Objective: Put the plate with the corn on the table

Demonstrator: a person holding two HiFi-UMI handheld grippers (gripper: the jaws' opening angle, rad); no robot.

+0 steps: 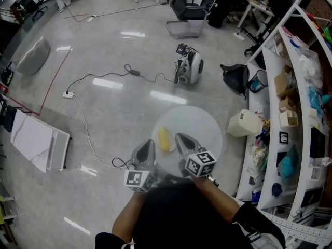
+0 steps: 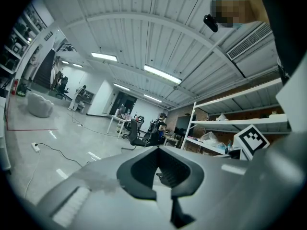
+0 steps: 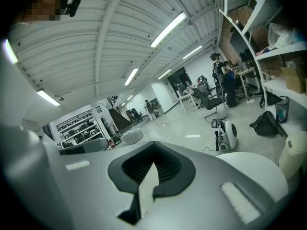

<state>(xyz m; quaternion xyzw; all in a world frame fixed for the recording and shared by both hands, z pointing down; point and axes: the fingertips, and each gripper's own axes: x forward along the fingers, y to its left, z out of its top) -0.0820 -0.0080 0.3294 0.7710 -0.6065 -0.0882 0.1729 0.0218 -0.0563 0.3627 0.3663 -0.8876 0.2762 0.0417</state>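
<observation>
Head view: the plate (image 1: 199, 126) with the corn (image 1: 165, 139) is held above the floor (image 1: 104, 113), between the left gripper (image 1: 148, 145) and the right gripper (image 1: 181, 138).

Left gripper view: the jaws pinch its white rim.

Right gripper view: the same pinch.

It looks mid-carry. Next it needs a desk and a level set-down.

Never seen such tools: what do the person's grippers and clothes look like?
Both the left gripper and right gripper are grey, tapering to pointed jaws with dark ribbed pads; each carries a white cube of black square markers. The top is black.
</observation>
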